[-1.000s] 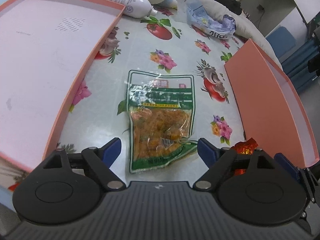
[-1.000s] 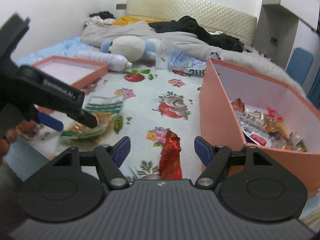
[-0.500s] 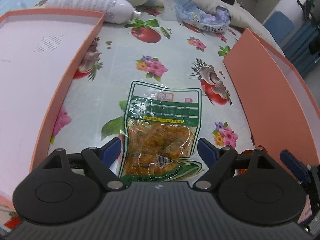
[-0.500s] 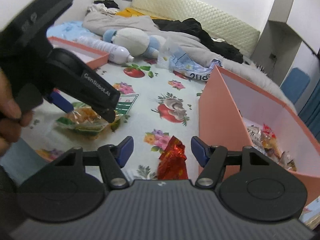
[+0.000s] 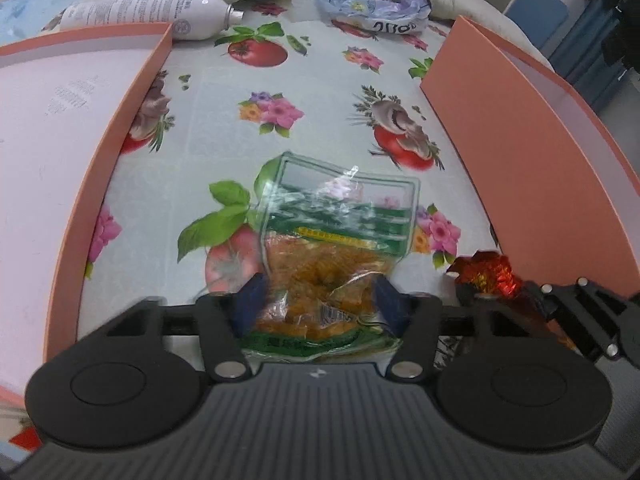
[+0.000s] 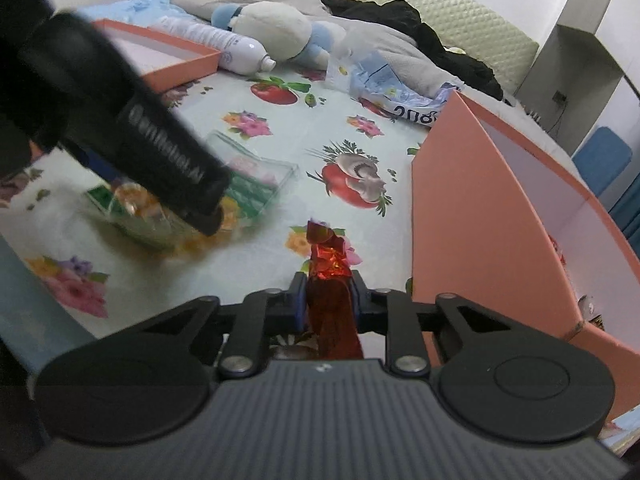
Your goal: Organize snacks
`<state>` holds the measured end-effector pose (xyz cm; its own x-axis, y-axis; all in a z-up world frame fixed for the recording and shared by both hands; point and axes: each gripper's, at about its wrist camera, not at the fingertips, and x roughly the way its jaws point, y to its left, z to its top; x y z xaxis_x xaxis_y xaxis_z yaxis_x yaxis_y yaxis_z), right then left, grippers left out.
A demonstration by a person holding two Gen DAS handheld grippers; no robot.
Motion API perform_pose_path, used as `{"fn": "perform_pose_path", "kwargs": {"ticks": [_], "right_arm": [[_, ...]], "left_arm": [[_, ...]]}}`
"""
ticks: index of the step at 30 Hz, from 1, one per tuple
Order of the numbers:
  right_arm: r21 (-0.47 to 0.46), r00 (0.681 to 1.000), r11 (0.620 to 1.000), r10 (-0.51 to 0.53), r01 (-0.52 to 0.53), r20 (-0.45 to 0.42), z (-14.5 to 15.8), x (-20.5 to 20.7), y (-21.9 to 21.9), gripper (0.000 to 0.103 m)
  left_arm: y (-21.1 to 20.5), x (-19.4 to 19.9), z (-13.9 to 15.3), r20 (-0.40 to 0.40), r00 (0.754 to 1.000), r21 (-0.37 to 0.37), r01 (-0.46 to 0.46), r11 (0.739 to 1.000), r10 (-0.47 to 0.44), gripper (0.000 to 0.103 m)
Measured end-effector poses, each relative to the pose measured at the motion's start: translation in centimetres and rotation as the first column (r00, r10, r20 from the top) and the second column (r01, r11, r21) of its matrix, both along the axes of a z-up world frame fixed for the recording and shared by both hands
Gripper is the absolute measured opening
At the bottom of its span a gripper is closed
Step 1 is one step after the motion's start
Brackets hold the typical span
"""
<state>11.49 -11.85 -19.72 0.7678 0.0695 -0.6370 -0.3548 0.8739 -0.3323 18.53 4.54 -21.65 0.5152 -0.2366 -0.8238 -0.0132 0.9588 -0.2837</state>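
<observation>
My left gripper (image 5: 318, 298) is shut on the near end of a clear green snack bag (image 5: 336, 240) of orange pieces, which crumples between the blue pads on the flowered cloth. The bag also shows in the right wrist view (image 6: 240, 184), half hidden behind the left gripper's body (image 6: 132, 120). My right gripper (image 6: 328, 300) is shut on a red foil snack (image 6: 328, 280), low over the cloth beside the tall pink box (image 6: 472, 208). The red snack also shows in the left wrist view (image 5: 486, 274) at the right, next to that box (image 5: 520, 140).
A shallow pink lid (image 5: 60, 140) lies at the left. A white bottle (image 5: 160, 14), a plush toy (image 6: 280, 32) and a crumpled blue bag (image 5: 368, 6) lie at the far edge. Some snacks show inside the tall box (image 6: 592, 312).
My left gripper has moved forward over the green bag and closed on it. My right gripper has closed on the red foil snack.
</observation>
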Motion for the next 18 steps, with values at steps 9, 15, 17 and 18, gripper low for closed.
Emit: {"fn": "perform_pose_path", "kwargs": {"ticks": [9,15,17,18], "right_arm": [[0.170,0.997,0.983,-0.056,0.064,-0.054,2.8,-0.7,-2.2,0.024],[0.234,0.995,0.967,-0.089,0.098,-0.050,4.3,-1.9,-3.6,0.024],[0.252,0.994,0.962,-0.095,0.105,-0.050,4.9,-2.3,-4.1,0.024],[0.259,0.994,0.960,-0.098,0.107,-0.047,5.3,-2.6,-4.2,0.024]], "left_arm": [[0.1,-2.0,0.5,0.003,1.000,-0.029,-0.008,1.000,0.009,0.023],[-0.3,-4.2,1.8,0.043,0.999,-0.019,-0.017,1.000,0.018,0.022],[-0.4,-4.9,2.7,0.063,0.998,-0.019,-0.022,1.000,0.023,0.022],[-0.5,-5.2,3.2,0.074,0.997,-0.016,-0.024,1.000,0.025,0.022]]}}
